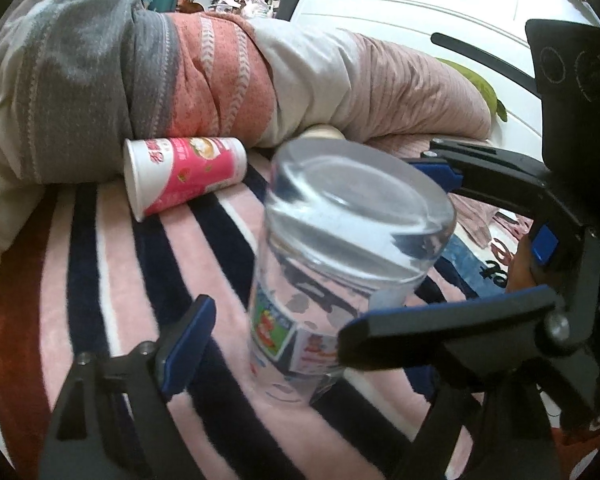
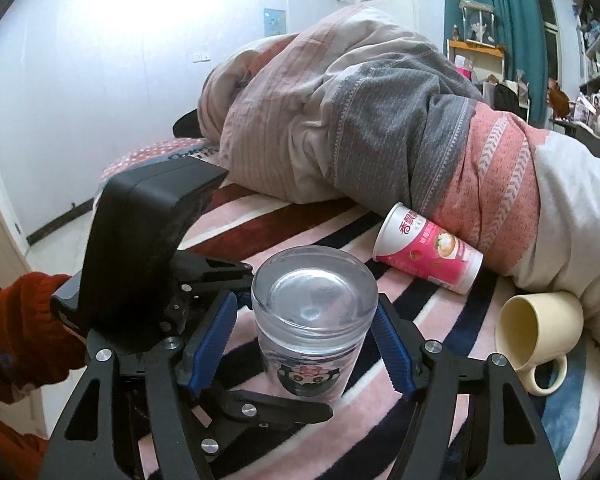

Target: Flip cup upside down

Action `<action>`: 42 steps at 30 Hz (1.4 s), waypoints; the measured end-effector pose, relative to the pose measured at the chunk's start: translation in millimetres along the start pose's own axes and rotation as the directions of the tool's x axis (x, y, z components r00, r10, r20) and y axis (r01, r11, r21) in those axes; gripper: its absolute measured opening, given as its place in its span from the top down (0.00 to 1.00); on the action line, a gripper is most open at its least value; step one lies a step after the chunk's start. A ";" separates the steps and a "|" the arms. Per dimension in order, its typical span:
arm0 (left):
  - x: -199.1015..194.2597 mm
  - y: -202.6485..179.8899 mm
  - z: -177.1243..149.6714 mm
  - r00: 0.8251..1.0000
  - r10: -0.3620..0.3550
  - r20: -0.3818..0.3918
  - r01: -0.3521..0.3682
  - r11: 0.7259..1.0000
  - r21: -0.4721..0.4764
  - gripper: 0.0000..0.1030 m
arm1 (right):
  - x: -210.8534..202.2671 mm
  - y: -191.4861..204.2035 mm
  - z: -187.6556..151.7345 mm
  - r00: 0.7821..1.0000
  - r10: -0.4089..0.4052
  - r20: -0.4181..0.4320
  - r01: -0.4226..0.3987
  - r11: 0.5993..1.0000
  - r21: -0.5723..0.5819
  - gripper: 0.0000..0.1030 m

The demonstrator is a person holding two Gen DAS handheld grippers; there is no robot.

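Now glass cup [image 2: 314, 320] upside down, axis vertical, base up, both grippers' fingers released, apparently not touching.

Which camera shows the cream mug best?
The right wrist view: the cream mug lies on its side, mouth and handle visible, beside the quilt. The left wrist view shows only a sliver of it under the quilt.

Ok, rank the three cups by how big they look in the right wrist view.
1. clear glass cup, though it is nearest the camera.
2. and 3. pink paper cup and cream mug look alike; unranked.
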State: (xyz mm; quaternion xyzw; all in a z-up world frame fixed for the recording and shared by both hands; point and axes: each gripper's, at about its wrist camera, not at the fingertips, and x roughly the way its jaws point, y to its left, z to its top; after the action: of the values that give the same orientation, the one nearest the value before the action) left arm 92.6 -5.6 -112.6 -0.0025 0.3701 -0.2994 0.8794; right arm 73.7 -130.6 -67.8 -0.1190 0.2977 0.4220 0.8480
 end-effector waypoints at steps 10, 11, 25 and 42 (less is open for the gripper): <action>-56.6 -19.7 8.3 0.986 0.140 0.095 -0.142 0.990 0.018 0.00 | -50.9 -1.7 16.2 0.993 -0.006 0.121 -0.004 0.996 0.085 0.09; -63.0 -21.7 9.1 0.984 0.142 0.105 -0.144 0.989 0.015 0.00 | -57.8 -2.1 17.9 0.991 -0.017 0.134 0.004 0.996 0.094 0.08; -143.6 -46.7 22.1 0.923 0.374 0.088 -0.348 0.910 -0.226 0.00 | -131.4 -0.6 -1.0 0.974 -0.217 0.064 0.205 0.966 0.157 0.04; -148.7 -55.7 22.2 0.884 0.465 0.059 -0.440 0.867 -0.234 0.00 | -135.5 11.1 -19.1 0.982 -0.184 0.052 0.171 0.968 0.182 0.04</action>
State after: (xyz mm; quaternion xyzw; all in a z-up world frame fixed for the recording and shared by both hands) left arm -3.5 22.5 12.7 -0.0271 0.3400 -0.0425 0.9391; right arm -6.0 -219.9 -0.4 -0.0550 0.2931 0.3201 0.8992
